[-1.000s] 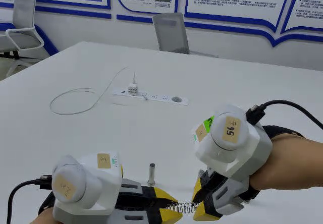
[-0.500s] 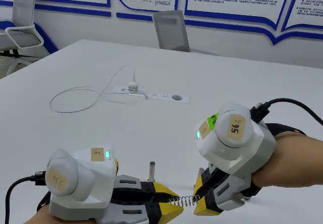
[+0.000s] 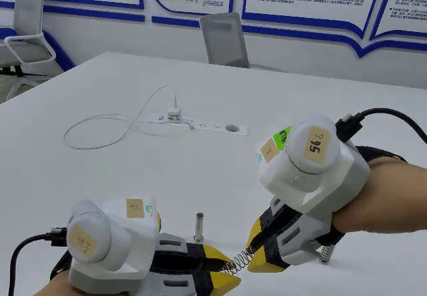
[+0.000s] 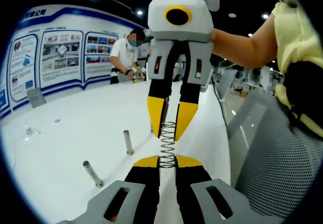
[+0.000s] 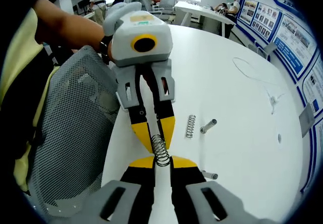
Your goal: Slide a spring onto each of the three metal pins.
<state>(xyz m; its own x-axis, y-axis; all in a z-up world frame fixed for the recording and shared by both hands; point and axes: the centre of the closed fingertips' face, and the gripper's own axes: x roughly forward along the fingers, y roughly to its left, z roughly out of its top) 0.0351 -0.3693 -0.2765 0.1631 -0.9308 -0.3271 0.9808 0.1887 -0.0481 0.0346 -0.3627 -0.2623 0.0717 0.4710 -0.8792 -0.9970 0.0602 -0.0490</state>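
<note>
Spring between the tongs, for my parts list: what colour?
Silvery metal; the spring shows best in left gripper view.

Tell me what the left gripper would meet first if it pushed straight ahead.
The right gripper, directly facing the left gripper; only the spring they both pinch lies between.

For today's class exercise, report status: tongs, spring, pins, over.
Left tongs and right tongs both shut on one coiled metal spring. Upright silver metal pin bare. Nothing blocking.
</note>
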